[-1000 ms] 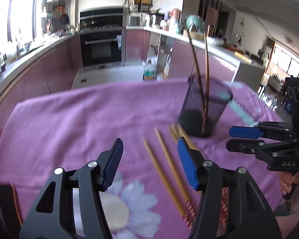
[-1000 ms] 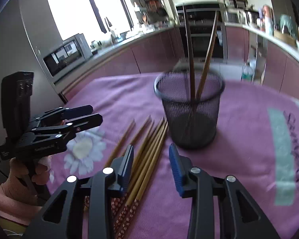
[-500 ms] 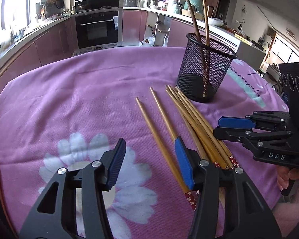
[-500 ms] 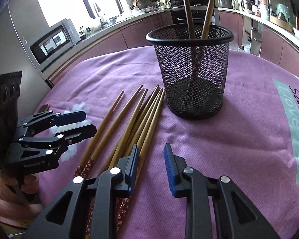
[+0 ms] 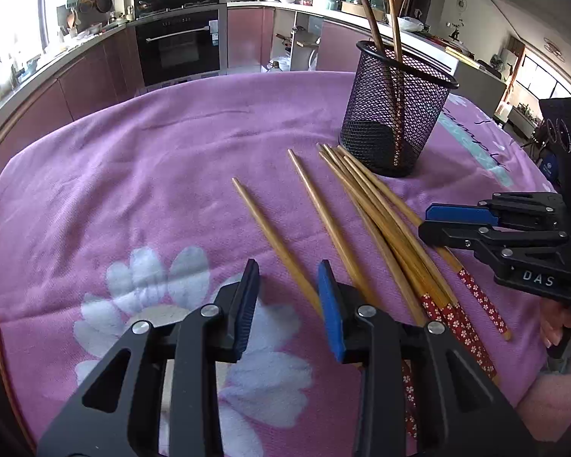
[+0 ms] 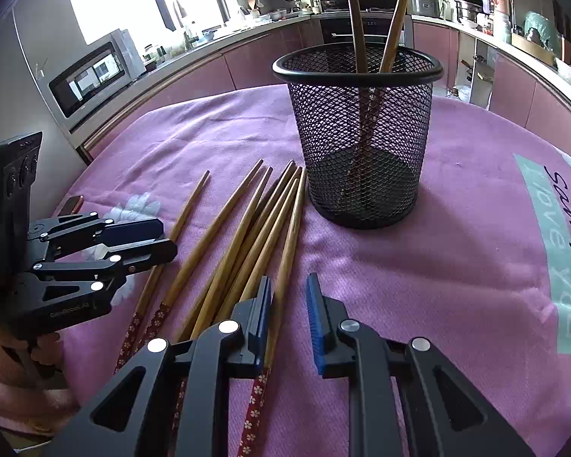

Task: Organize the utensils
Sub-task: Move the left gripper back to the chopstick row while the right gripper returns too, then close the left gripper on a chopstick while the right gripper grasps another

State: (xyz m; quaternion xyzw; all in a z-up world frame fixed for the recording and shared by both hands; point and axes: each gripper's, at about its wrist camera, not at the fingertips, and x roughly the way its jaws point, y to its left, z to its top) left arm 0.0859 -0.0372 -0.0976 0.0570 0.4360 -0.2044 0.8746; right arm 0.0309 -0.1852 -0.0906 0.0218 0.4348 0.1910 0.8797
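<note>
Bamboo chopsticks (image 6: 247, 236) beneath parted hand-held grippers (image 6: 288, 316)

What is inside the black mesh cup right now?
The black mesh cup holds two chopsticks, leaning and crossing, tops sticking out above the rim. Through the mesh their lower ends reach the dark base; anything small lying flat there cannot be made out.

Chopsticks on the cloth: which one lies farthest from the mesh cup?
The lone chopstick on the left edge of the spread, apart from the others, running down between the left gripper jaws.
</note>
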